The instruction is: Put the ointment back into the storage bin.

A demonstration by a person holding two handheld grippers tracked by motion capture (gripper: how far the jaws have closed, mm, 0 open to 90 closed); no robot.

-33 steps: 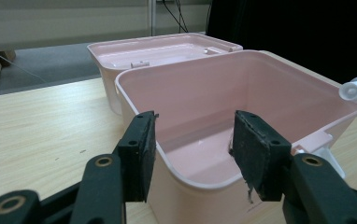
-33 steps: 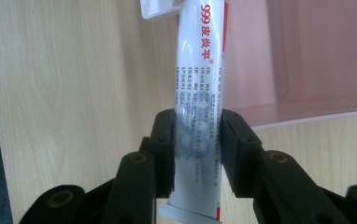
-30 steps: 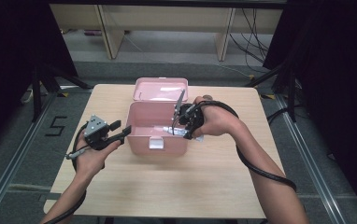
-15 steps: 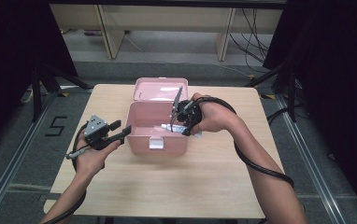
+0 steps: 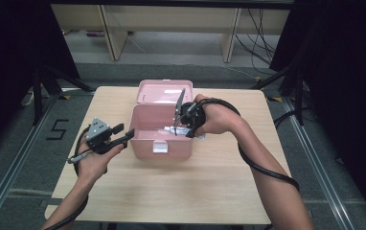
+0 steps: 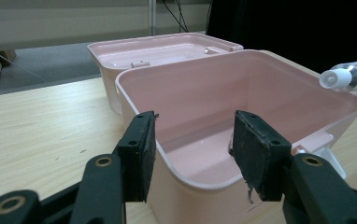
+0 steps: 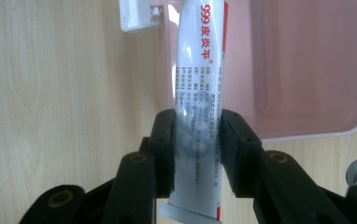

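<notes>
Holding the ointment tube (image 7: 197, 98) clamped between its pads, the right gripper (image 5: 178, 120) has barely shifted over the last second and hangs over the open pink box (image 5: 145, 139), cap pointing across its hollow. Just ahead of the left gripper (image 6: 193, 154), whose jaws straddle the near wall without pressing it, the box sits steady. Lowering and release look next.

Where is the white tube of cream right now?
The tube is pinched in the right gripper, held over the right side of the open pink box.
</notes>
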